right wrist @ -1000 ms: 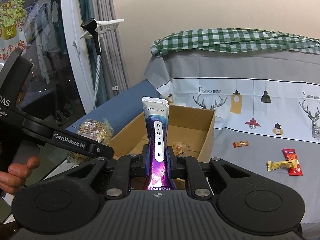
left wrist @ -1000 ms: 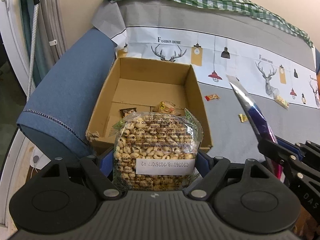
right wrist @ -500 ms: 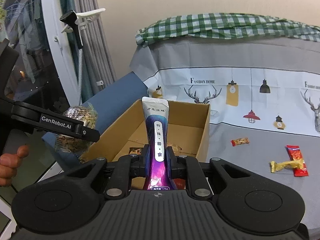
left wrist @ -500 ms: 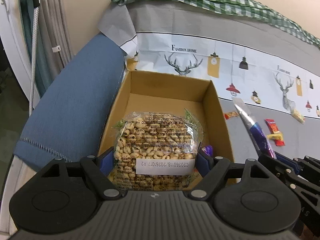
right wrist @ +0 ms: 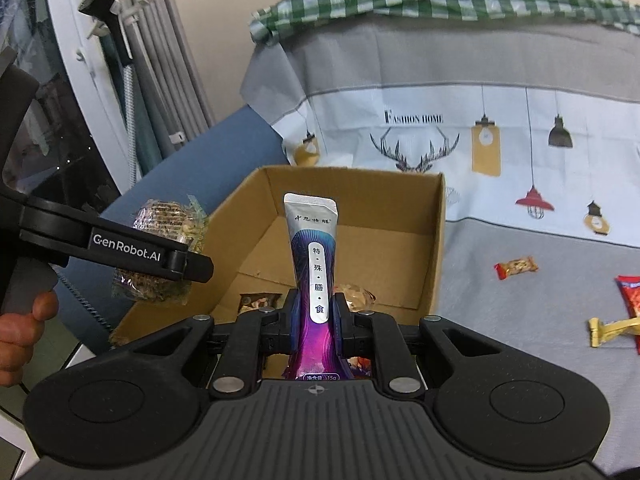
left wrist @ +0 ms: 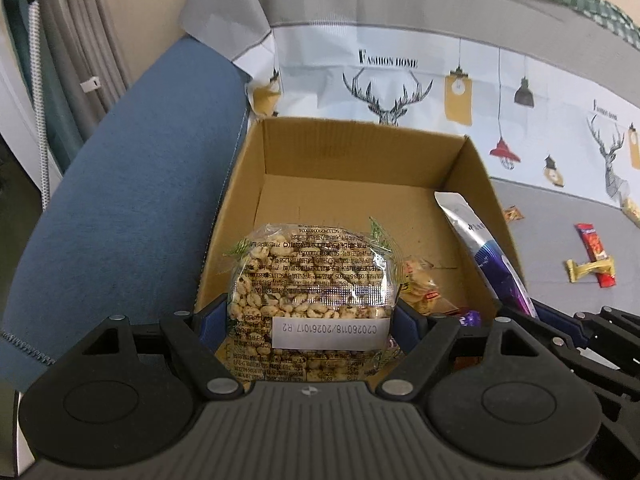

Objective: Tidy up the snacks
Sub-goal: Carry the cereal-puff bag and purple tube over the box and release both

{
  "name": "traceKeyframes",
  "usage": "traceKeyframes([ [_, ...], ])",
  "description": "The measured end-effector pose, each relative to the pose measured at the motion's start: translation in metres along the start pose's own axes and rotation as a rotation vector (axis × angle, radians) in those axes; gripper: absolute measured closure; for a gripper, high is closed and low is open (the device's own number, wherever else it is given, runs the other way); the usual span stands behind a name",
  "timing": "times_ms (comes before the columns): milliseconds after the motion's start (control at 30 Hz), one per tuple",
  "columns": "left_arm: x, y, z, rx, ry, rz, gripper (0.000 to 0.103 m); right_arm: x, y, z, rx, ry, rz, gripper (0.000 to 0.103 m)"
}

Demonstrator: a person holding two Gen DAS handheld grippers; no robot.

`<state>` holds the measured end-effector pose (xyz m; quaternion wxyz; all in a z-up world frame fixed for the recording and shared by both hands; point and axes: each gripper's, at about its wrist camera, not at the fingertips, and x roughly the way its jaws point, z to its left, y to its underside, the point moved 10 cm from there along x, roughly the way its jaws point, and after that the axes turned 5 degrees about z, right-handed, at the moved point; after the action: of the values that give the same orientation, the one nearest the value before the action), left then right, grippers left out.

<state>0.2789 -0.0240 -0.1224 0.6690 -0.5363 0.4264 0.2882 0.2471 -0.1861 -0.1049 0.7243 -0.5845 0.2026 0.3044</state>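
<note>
Left claw point(left wrist: 312, 316) clamping clear puffed-grain bag point(left wrist: 312, 280), right claw point(right wrist: 316, 312) pinching purple sachet point(right wrist: 314, 264)

light: soft, even indoor | edges: fisheye-bent | blur: slight, perhaps motion

Puffed-grain bag point(left wrist: 310, 280) (clamped) over box point(left wrist: 360, 152)

One cardboard box point(left wrist: 360, 152). One clear bag of puffed grain point(left wrist: 312, 280), one purple sachet point(right wrist: 314, 276). Loose on the grey cover outside the box: three small wrapped snacks — orange point(right wrist: 516, 267), red point(right wrist: 630, 294), gold point(right wrist: 612, 327). Pieces inside the box were too hidden to count.
</note>
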Motion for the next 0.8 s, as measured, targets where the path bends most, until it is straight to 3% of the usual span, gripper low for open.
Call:
traceKeyframes([
  [333, 0.048, -0.012, 0.002, -0.004, -0.016, 0.047, 0.018, 0.041, 0.003, -0.012, 0.017, 0.025, 0.043, 0.086],
  [433, 0.05, -0.019, 0.005, -0.037, -0.005, 0.043, 0.002, 0.048, -0.004, -0.015, 0.015, 0.032, 0.019, 0.08],
  [467, 0.047, -0.02, 0.006, -0.05, 0.009, 0.039, 0.0, 0.05, -0.007, -0.016, 0.016, 0.037, 0.012, 0.069],
  [500, 0.044, -0.02, 0.007, -0.058, 0.025, 0.036, 0.0, 0.051, -0.009, -0.017, 0.017, 0.038, 0.015, 0.048],
  [567, 0.039, -0.015, 0.01, -0.062, 0.026, 0.051, 0.0, 0.048, -0.012, -0.017, 0.024, 0.025, 0.013, 0.032],
  [700, 0.023, 0.019, 0.014, -0.039, -0.022, 0.075, 0.0, 0.028, 0.002, -0.006, -0.025, -0.005, 0.057, 0.017],
  [800, 0.0, 0.049, 0.016, -0.036, -0.059, 0.061, 0.0, 0.004, 0.022, 0.007, -0.068, -0.021, 0.086, 0.014],
])
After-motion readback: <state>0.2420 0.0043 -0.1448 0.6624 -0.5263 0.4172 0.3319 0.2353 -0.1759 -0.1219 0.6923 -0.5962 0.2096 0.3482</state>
